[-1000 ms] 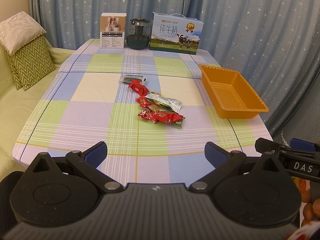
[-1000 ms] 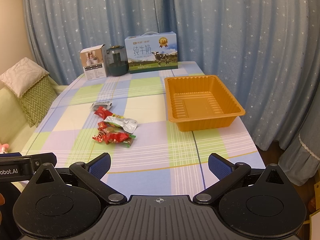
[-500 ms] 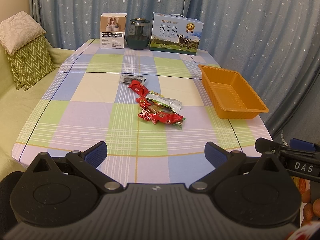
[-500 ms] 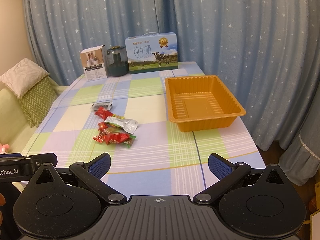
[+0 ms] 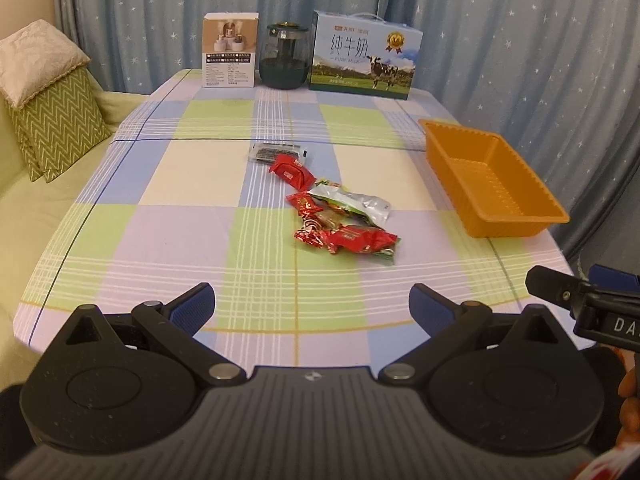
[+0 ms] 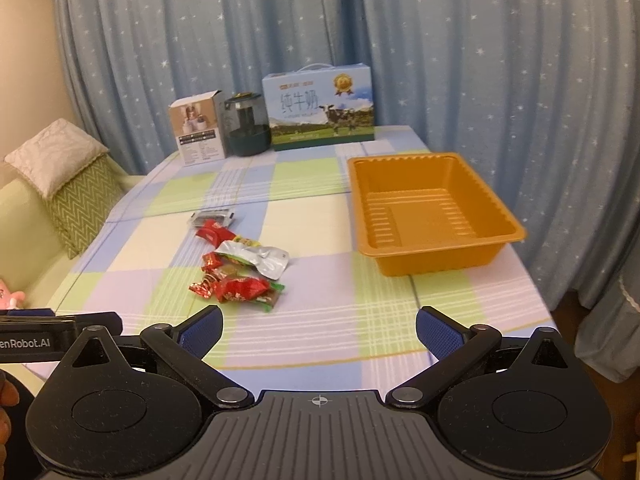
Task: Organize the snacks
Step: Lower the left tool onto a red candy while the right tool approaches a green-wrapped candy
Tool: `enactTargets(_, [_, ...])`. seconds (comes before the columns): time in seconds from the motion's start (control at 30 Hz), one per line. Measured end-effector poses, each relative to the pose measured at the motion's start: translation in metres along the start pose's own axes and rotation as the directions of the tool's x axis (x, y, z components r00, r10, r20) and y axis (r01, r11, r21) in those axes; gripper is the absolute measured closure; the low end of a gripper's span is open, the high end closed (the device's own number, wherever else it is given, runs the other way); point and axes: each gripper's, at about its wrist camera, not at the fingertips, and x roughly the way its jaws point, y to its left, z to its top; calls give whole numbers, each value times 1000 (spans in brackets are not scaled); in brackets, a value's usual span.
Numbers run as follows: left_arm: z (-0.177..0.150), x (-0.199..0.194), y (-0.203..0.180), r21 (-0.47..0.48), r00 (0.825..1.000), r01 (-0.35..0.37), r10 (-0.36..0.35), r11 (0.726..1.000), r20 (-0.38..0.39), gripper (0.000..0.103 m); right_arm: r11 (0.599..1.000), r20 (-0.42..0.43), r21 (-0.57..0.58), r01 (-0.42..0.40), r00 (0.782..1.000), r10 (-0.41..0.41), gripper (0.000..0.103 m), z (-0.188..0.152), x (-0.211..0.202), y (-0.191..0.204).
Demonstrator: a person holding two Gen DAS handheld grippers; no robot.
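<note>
A: Right, left wrist view first. The left gripper hangs over the near edge of the desk, fingers spread wide, nothing between them. The snack pile lies straight ahead and slightly right, well apart from the fingertips. Its long axis runs away from the gripper, from the dark packet at the far end to the red wrapper nearest.

B: And the orange tray?

A: Empty, off to the right of the pile, near the desk's right edge. The right gripper shows at the frame's right margin.

B: Right wrist view?

A: The right gripper's fingers are released too and carry nothing. From here the pile sits ahead and left, the tray ahead and right, pile and tray apart.

B: Nearer arm?

A: Judging by this, the left gripper is better lined up on the pile; the right is nearer the tray. The red wrapper looks the easiest first pick.
</note>
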Motion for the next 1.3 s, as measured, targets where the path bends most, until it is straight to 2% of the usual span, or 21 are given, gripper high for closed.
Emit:
enactTargets(0.1, [4, 20, 6, 7, 1000, 24, -23, 1000, -17, 5, 1000, -8, 0, -12, 1000, 12, 1, 0, 20, 0])
enactTargets(0.33, [19, 67, 8, 82, 995, 102, -101, 991, -20, 7, 1000, -21, 6, -28, 999, 28, 1, 0, 67, -1])
enactTargets(0.4, [24, 81, 6, 118, 990, 143, -142, 983, -17, 7, 999, -23, 9, -38, 999, 38, 5, 0, 80, -2])
enactTargets(0.43, [26, 88, 5, 139, 985, 170, -169, 976, -17, 7, 999, -29, 11, -42, 999, 42, 12, 0, 87, -3])
enactTargets(0.53, [32, 111, 3, 184, 972, 234, -232, 955, -36, 10, 999, -50, 27, -39, 998, 41, 15, -2, 108, -6])
enactTargets(0.73, [43, 152, -1, 265, 955, 296, -290, 917, -63, 24, 997, -67, 70, -18, 997, 23, 17, -6, 133, -16])
enactTargets(0.87, [49, 170, -7, 305, 935, 353, -345, 885, -82, 33, 998, -72, 65, -22, 997, 26, 17, -8, 141, -15])
enactTargets(0.97, [50, 181, -16, 346, 928, 370, -357, 862, -102, 40, 996, -81, 88, -17, 996, 24, 17, -9, 147, -17])
enactTargets(1.07, [48, 190, -24, 393, 928, 372, -352, 841, -125, 51, 995, -76, 101, -5, 997, 13, 17, -9, 150, -18])
enactTargets(1.17, [45, 197, -29, 430, 935, 355, -326, 830, -142, 67, 994, -75, 113, 9, 997, 0, 17, -9, 152, -21])
enactTargets(1.3, [42, 194, -31, 453, 938, 346, -320, 822, -136, 71, 994, -82, 112, 11, 997, -2, 17, -9, 155, -21])
